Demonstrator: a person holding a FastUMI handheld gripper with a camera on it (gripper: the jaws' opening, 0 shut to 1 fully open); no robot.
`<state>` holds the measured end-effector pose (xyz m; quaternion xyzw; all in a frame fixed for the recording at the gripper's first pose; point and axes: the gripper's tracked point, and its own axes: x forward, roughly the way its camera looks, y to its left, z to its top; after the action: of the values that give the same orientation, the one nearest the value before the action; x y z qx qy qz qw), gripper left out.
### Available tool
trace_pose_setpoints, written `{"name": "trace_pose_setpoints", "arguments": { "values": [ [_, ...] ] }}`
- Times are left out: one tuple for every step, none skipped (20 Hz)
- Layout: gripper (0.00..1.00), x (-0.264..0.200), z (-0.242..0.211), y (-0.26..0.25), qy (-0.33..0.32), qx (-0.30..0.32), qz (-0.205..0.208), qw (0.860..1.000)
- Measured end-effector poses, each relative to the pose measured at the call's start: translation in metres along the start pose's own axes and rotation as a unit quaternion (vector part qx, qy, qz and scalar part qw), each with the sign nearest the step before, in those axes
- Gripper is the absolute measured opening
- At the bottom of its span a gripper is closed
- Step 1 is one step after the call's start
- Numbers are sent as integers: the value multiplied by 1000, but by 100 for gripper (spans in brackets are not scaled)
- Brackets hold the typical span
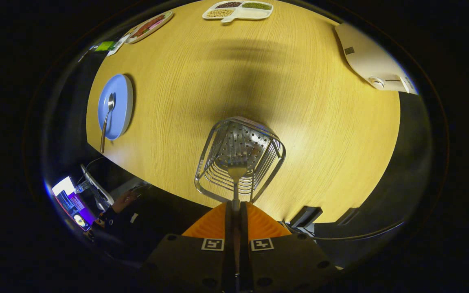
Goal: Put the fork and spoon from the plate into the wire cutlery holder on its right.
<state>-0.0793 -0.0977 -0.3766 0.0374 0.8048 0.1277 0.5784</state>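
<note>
Tongs (235,211) are pressed together on the thin handle of the fork (236,175), with one finger on each side of it. The fork points forward from the fingertips, and its head hangs over the open top of the wire cutlery holder (240,160). The prongs seem to be at the level of the rim or a little inside; I cannot tell if they touch the holder. The holder is a square metal basket of thin wires with a base plate full of small holes, and it stands on the tabletop (299,101) just ahead of the fingers, near the near edge.

Far to the left of the holder, close to the left edge of the tabletop, lies the blue plate (122,110). The spoon (106,120) rests on this plate with its bowl on the plate and its handle reaching over the near rim.

At the far side of the tabletop there is a white divided tray (255,13) with dark, green and pale food in its sections. To the left of it, at the far left corner, lies an oval dish (150,26) with reddish food. At the far right, a flat beige device (367,59) lies partly over the edge.

Below the near left edge, a person's hand (122,201) with a dark sleeve is visible beside a lit screen (69,197).
</note>
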Motion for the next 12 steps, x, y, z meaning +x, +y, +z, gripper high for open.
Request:
{"name": "trace_pose_setpoints", "arguments": {
  "values": [
    [9,-1,2,0,8,6,1,1000],
    [9,-2,5,0,14,10,1,1000],
    [9,-2,8,-1,19,14,1,1000],
    [9,-1,9,-1,21,18,2,1000],
    [9,-1,12,-1,23,22,2,999],
    [9,0,14,-1,26,24,1,999],
    [9,2,16,-2,29,26,-1,999],
    [9,3,16,-1,33,29,-1,999],
    [9,3,17,-2,36,31,0,999],
    [9,5,20,-3,33,32,-2,999],
    [10,6,22,-3,32,37,-1,999],
    [11,7,23,-3,32,38,-1,999]
  ]
}}
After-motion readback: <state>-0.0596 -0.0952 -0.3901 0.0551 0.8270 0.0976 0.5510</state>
